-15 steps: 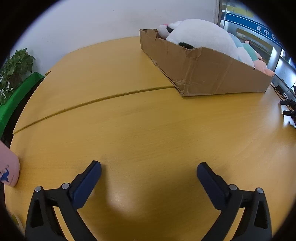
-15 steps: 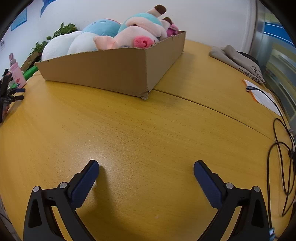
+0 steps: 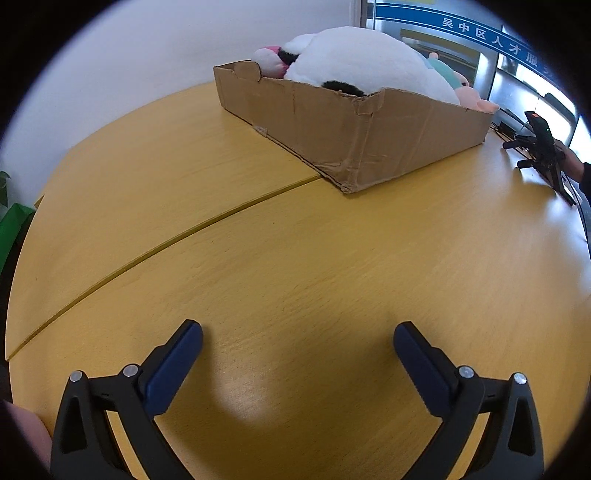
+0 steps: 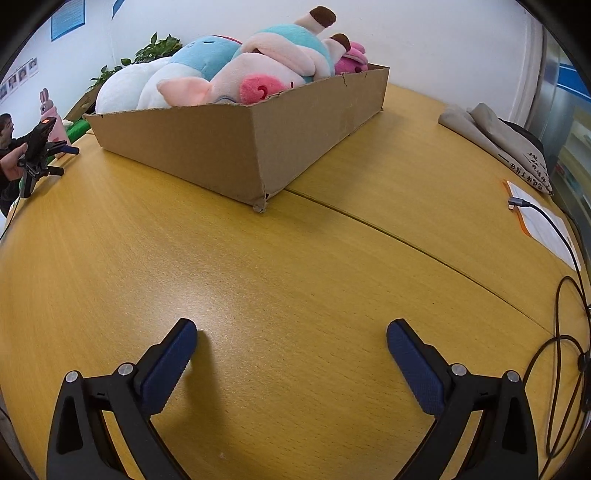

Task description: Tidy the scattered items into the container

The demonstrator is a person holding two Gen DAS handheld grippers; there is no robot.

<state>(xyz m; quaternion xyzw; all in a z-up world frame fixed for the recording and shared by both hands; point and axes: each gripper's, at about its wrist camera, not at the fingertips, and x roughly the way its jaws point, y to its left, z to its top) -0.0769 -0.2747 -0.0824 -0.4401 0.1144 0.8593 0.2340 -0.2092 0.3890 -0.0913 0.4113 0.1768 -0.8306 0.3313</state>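
Office or public service hall: curved yellow wood-grain worktop, plain white walls with framed notices, blue Chinese-character signage above glazed partitions, potted plant, and charging cable.

left gripper and right gripper: black angular plastic arms, two silver screws on each, dark blue textured pads lining inner finger faces

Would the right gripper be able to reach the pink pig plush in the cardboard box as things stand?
Probably yes. The right gripper is open and empty, with only bare table between it and the cardboard box. The pink pig plush lies on top, above the rim, by the near wall.
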